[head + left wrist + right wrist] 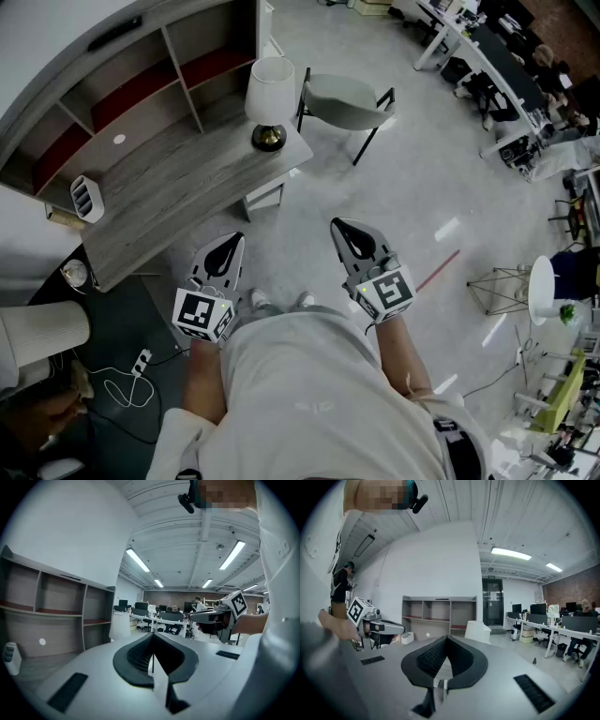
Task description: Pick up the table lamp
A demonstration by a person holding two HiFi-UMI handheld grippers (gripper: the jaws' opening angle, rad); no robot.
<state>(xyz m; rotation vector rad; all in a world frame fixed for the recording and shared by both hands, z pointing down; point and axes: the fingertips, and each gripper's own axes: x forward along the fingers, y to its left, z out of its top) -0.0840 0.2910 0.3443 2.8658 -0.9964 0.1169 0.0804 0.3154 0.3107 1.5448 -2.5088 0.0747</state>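
On the surface [178, 187], at its 2 o'clock corner, the table lamp [269, 103], with a chair [347, 101] just beside at 3 o'clock. Behind the surface, at 10 o'clock, a shelf unit [122, 89]. At 6 o'clock from the lamp, well apart, left gripper [230, 248] and right gripper [345, 232] side by side.

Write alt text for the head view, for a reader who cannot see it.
Seen from above, a person holds a left gripper and a right gripper, both shut and empty, short of a wooden desk. A white-shaded table lamp stands upright at the desk's corner, untouched.
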